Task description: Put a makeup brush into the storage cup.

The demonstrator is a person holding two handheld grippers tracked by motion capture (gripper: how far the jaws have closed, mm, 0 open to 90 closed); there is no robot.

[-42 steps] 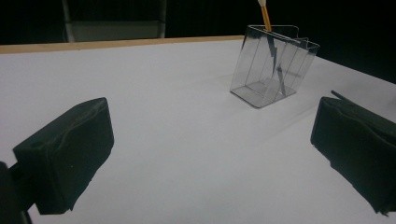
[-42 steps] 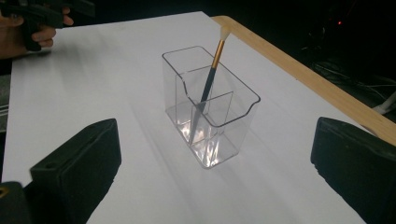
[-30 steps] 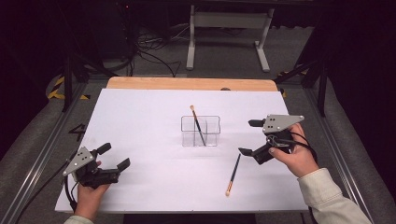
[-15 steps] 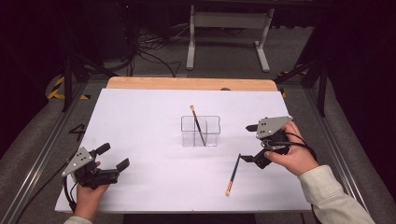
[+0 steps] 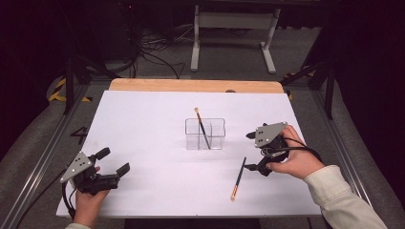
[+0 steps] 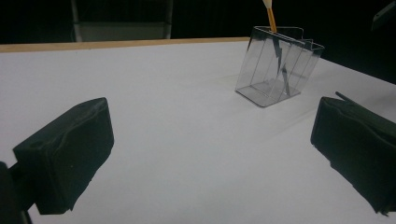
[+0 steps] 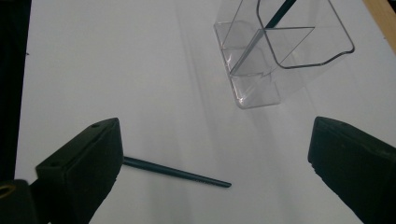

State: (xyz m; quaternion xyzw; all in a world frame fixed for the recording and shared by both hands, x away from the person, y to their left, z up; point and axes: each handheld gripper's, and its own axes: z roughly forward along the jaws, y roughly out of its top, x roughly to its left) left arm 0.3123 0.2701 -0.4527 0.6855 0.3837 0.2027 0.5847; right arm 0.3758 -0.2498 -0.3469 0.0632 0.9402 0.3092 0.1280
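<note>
A clear plastic holder [image 5: 205, 134] with compartments stands mid-table, and one dark brush [image 5: 202, 128] leans in it, pale tip up. A second dark brush [image 5: 238, 177] lies flat on the white sheet in front of it, orange end toward me. My right gripper [image 5: 249, 151] hovers open just right of that brush's dark tip. In the right gripper view the brush's dark shaft [image 7: 180, 173] lies low between the wide jaws, the holder [image 7: 275, 51] beyond. My left gripper [image 5: 113, 161] rests open at the near left, empty. Its view shows the holder [image 6: 276, 67] far off.
A white sheet [image 5: 143, 124] covers the table, with a wooden strip [image 5: 191, 85] at the far edge. Metal rails [image 5: 36, 162] run along both sides. A white stand [image 5: 232, 33] and cables sit on the floor behind.
My right gripper has moved left and toward me, down closer to the lying brush. The left gripper has stayed put.
</note>
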